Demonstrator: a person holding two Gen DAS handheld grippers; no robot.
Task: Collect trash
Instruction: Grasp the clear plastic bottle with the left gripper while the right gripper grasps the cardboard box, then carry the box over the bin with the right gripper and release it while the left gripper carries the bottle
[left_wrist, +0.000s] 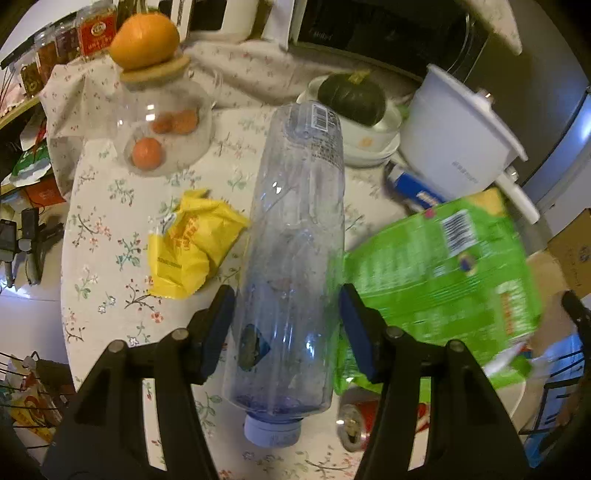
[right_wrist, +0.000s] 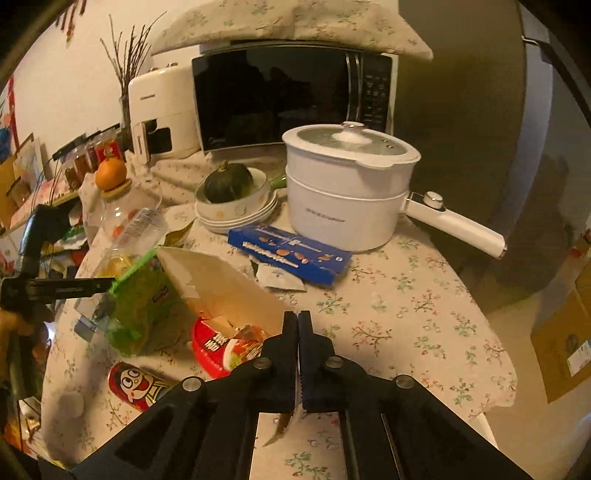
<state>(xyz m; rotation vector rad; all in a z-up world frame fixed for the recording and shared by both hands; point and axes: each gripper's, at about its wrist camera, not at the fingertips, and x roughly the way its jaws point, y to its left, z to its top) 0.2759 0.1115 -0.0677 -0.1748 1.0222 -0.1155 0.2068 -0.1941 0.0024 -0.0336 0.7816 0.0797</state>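
My left gripper (left_wrist: 288, 317) is shut on a clear empty plastic bottle (left_wrist: 299, 221). Its blue pads press the bottle's sides and the pale cap points back toward the camera. The bottle hangs above the floral table (left_wrist: 107, 229). My right gripper (right_wrist: 297, 317) is shut on the torn flap of an open green carton (right_wrist: 144, 295), and a sliver of card shows between its jaws. The carton (left_wrist: 443, 266) is blurred and tilted to the right of the bottle. The left gripper and its bottle (right_wrist: 138, 225) show at the left of the right wrist view.
On the table lie a yellow wrapper (left_wrist: 192, 243), a red can (right_wrist: 140, 384), a red snack pack (right_wrist: 218, 347) and a blue box (right_wrist: 291, 254). Behind them stand a white pot (right_wrist: 347, 192), a squash in stacked bowls (right_wrist: 229, 182), a glass jar (left_wrist: 162, 122) and a microwave (right_wrist: 288, 96).
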